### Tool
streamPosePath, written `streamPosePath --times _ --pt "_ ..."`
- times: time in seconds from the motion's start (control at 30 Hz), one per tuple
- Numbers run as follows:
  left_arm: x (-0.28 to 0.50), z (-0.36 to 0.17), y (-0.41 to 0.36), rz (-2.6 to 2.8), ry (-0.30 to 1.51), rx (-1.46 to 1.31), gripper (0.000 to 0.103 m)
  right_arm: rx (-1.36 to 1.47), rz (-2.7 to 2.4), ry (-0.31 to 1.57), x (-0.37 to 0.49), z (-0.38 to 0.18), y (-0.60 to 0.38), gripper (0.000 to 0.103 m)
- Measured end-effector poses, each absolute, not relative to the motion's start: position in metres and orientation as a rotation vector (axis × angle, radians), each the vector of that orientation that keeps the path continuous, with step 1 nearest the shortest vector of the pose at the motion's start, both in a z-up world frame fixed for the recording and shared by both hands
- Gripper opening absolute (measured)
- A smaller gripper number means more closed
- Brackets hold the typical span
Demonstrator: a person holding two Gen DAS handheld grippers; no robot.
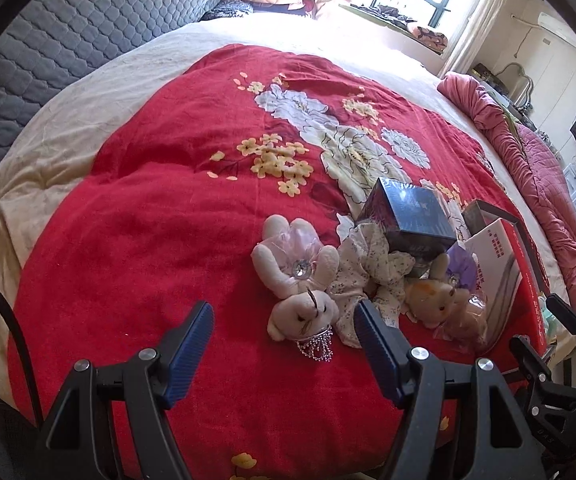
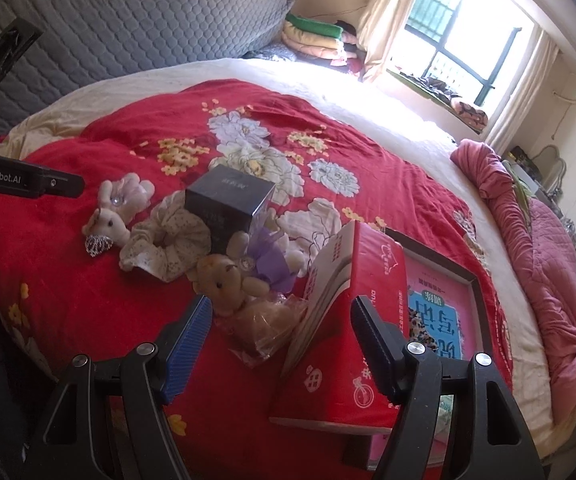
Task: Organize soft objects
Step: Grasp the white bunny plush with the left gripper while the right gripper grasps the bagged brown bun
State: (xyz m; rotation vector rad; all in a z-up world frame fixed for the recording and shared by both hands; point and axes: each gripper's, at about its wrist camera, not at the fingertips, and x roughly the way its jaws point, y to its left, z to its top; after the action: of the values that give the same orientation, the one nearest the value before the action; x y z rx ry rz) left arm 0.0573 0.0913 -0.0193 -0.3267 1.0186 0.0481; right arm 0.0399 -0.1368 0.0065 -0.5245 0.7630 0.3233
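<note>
A pale pink teddy bear (image 1: 300,280) with a silver crown lies on the red floral quilt (image 1: 160,208); it also shows in the right wrist view (image 2: 116,212). A floral scrunchie (image 1: 368,276) (image 2: 168,240) lies beside it. A tan bear (image 1: 436,296) (image 2: 224,280) with a purple bow lies against a dark box (image 1: 406,216) (image 2: 228,204). A plastic-wrapped brown soft item (image 2: 264,328) lies in front of it. My left gripper (image 1: 284,320) is open and empty, just short of the pink bear. My right gripper (image 2: 280,320) is open and empty, around the wrapped item.
A red carton (image 2: 348,320) leans on a framed book (image 2: 440,312) at the right. A pink duvet (image 2: 536,264) is bunched along the bed's right edge. A grey quilted headboard (image 1: 68,48) stands at the left. Folded blankets (image 2: 316,40) are stacked by the window.
</note>
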Motion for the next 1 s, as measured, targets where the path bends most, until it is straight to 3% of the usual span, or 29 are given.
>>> streamPosePath --times 0.43,0.87,1.0 --pt "0.074 -0.043 0.1 0.033 1.047 -0.369 0.072 -0.838 0.297 0.817 0.053 -0.051 -0.104 0.073" --pt "0.098 -0.072 0.094 0.009 1.103 -0.387 0.072 -0.959 0.251 0.849 0.071 -0.097 -0.095 0.073" --pt "0.1 -0.076 0.097 0.002 1.094 -0.404 0.072 -0.944 0.245 0.843 0.077 -0.099 -0.097 0.067"
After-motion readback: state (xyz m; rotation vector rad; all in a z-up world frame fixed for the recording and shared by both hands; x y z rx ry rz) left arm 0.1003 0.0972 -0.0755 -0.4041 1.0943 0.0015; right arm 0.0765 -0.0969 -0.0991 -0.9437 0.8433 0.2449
